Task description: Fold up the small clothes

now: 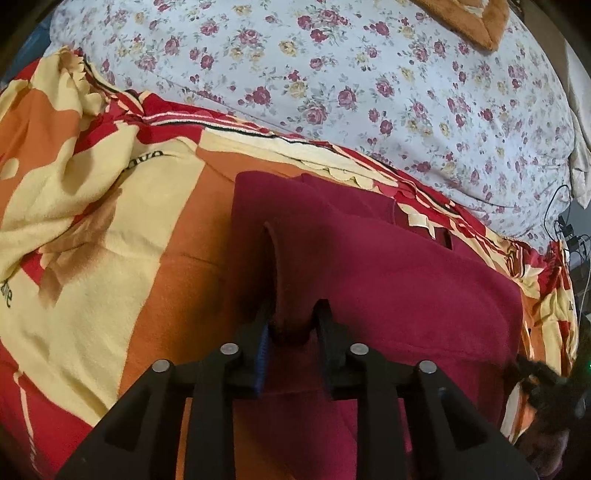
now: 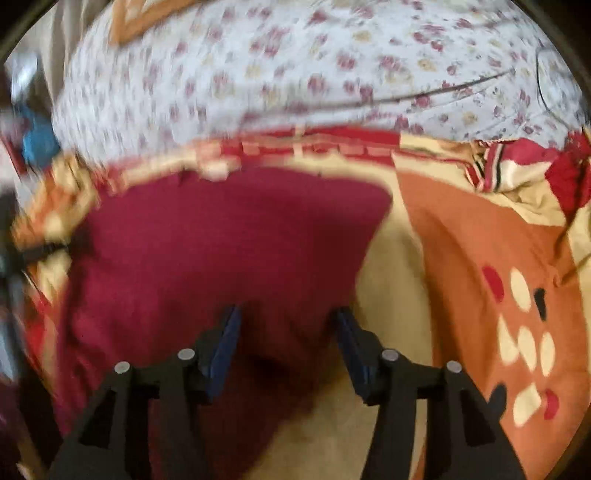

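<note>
The right wrist view is smeared with motion blur, so fabric edges and the dark shapes at its left rim cannot be made out, and in both views the near end of the dark red garment (image 1: 399,273) is cut off behind the gripper frames. The garment lies spread on a blanket (image 1: 110,229) patterned in orange, cream and red; past the blanket's far edge lies a white bedsheet with a rose print (image 1: 369,81), and a brown-orange cloth (image 1: 476,18) sits at that sheet's far side, only partly in frame. To the right of the blanket some cables (image 1: 561,218) hang in shadow — too small to identify further. A raised fold of the garment stands up between the fingers of the left gripper (image 1: 291,317), whose jaws sit narrowly apart with the fold pinched between them, the pads pressing on the cloth on both sides. The right gripper (image 2: 288,321) hovers over the garment's right-hand edge, where red cloth meets the cream of the blanket — its jaws stand wide apart, with cloth below but nothing clamped between the blue pads (image 2: 225,350).
</note>
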Demonstrator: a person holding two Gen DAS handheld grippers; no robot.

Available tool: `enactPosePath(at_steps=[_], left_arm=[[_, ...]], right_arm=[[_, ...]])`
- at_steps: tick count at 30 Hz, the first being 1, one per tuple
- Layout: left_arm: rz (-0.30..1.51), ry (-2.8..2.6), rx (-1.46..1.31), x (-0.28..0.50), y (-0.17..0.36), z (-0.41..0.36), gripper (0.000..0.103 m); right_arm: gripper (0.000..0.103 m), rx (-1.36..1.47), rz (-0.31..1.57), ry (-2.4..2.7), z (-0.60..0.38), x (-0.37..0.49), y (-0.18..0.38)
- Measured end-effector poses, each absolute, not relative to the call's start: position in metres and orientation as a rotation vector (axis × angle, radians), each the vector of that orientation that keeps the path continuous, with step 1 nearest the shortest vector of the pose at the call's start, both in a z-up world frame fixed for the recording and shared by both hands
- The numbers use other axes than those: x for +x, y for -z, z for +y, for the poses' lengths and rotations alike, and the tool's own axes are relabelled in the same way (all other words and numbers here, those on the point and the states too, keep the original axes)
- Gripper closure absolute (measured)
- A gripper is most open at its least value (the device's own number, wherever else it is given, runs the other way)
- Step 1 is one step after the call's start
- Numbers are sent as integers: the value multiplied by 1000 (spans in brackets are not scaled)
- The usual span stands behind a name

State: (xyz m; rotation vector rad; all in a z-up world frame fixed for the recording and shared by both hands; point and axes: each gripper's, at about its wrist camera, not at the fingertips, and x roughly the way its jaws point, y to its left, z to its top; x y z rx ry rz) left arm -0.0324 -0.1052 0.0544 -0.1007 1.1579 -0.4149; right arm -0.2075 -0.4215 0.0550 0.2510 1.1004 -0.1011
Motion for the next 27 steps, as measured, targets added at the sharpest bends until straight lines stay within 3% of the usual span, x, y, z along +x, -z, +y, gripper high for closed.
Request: enactPosePath(at_steps=[5, 7, 13, 27], left_arm=[[1159, 467, -142, -51, -69, -95, 73], [1147, 481, -142, -63, -77, -90, 72], [1168, 567, -94, -108, -81, -99, 71], [1219, 595, -104, -175, -62, -90, 71]], right_arm=[[45, 391, 1070, 88, -432, -234, -63], [45, 406, 1015, 46, -426, -246, -78], [44, 372, 993, -97, -389, -266, -97], [39, 455, 1105, -78, -369, -325, -52]])
